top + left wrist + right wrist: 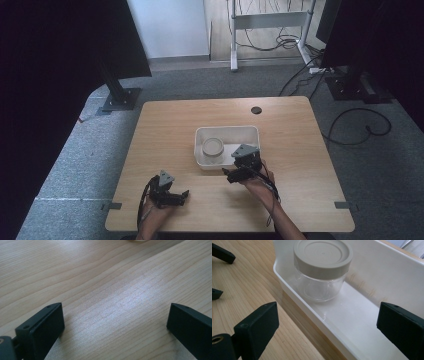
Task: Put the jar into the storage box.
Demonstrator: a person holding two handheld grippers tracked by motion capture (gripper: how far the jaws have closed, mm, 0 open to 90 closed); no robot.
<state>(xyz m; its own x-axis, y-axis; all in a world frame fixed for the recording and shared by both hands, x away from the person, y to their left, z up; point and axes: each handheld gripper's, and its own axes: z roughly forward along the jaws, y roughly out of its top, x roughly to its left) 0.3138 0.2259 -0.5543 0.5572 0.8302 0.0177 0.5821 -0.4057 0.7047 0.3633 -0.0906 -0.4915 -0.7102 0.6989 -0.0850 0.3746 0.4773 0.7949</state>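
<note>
A clear glass jar with a beige lid stands upright in the left part of a white tray at the table's middle. In the right gripper view the jar is close ahead inside the tray. My right gripper is open and straddles the tray's near wall, one jaw over the wood, the other over the tray floor. From above, the right gripper sits at the tray's front edge. My left gripper is open near the table's front edge, with bare wood between its jaws.
The wooden table has a dark cable hole at the back. The left gripper's jaws show at the far left in the right gripper view. Black stands and cables surround the table on grey carpet.
</note>
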